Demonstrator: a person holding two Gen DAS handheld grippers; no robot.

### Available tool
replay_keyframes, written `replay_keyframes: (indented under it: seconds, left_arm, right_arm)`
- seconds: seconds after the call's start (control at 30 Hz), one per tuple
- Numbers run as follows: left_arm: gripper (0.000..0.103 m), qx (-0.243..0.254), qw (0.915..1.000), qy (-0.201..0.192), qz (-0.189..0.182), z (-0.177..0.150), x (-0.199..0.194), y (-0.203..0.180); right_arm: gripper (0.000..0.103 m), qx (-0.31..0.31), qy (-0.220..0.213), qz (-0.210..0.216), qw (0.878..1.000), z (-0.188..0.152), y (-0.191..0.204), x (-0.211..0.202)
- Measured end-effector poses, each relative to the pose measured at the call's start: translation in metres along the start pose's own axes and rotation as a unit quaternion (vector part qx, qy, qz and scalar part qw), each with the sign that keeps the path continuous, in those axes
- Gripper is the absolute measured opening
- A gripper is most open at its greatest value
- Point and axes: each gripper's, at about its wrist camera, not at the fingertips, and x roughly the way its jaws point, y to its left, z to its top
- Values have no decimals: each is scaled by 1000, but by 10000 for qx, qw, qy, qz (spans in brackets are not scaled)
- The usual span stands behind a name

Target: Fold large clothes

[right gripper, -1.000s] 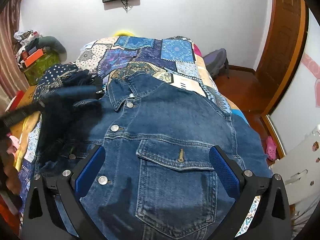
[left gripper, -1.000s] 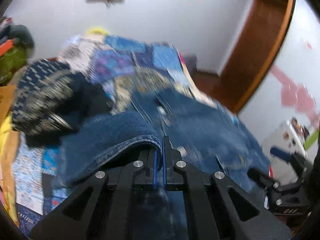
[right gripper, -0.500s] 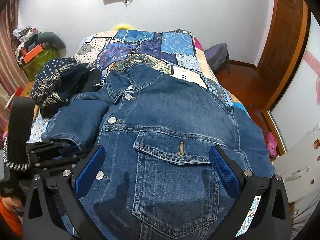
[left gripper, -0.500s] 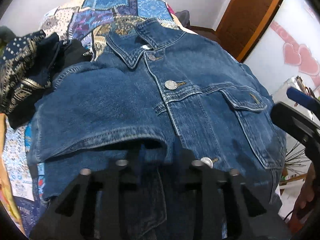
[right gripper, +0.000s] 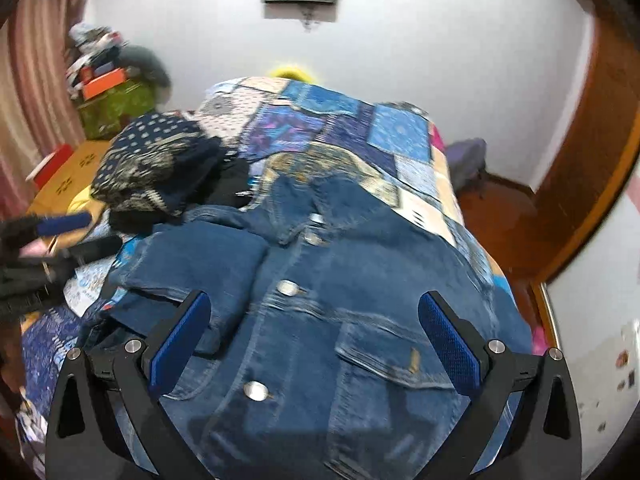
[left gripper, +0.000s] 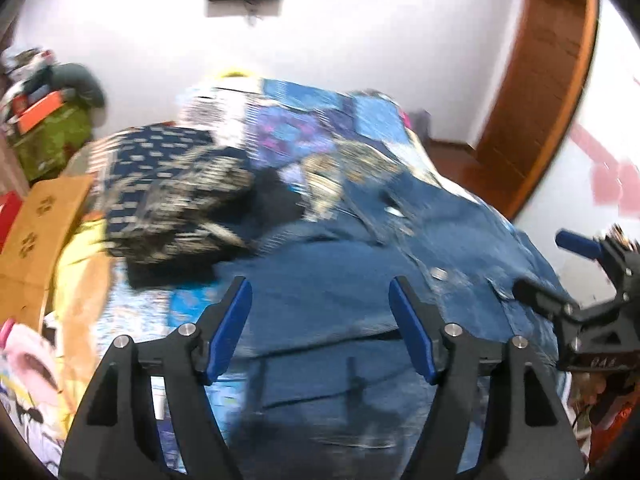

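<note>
On the bed (right gripper: 420, 168), left of the denim jacket (right gripper: 360, 300), the left gripper (left gripper: 320, 320) is seen spread apart and empty; one second ago it was clamped on the sleeve (right gripper: 192, 256), now laid across the jacket's front. Over the jacket's pocket, the right gripper (right gripper: 314, 328) is held apart. The opposite sleeve probably must be grasped next.

The only marking, on the right gripper's (left gripper: 576, 276) body, is blurred, perhaps "04".
</note>
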Motion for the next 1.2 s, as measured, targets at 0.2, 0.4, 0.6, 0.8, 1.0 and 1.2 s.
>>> replay_keyframes:
  seconds: [0.2,0.4,0.6,0.8,1.0,1.2]
  left_arm:
    - [71,-504,9971,-142,557,-7,-10,64]
    - [71,-799,9931,-58,855,-30,-13,104]
    - [71,-961,9915,94,872,-49,-9,122]
    - [71,-1122,9903,222,786,-58,-1,130]
    - [71,-1129,9900,314,785,-62,4,132]
    - [71,-1112,9905,283,757,-60,2,127]
  right_arm:
    - [103,-585,208,431,9971,16,48,25]
    - [103,-1282,680,981,9845,22,105,58]
    - [101,-2007,1351,1143,9635,14,150,105]
    - [98,-2161,1975,1120,9496,6,169,147]
    - [79,-2301,1936,920,9493,5,173,159]
    - [17,-2231,1602,791,9583,6,168,157]
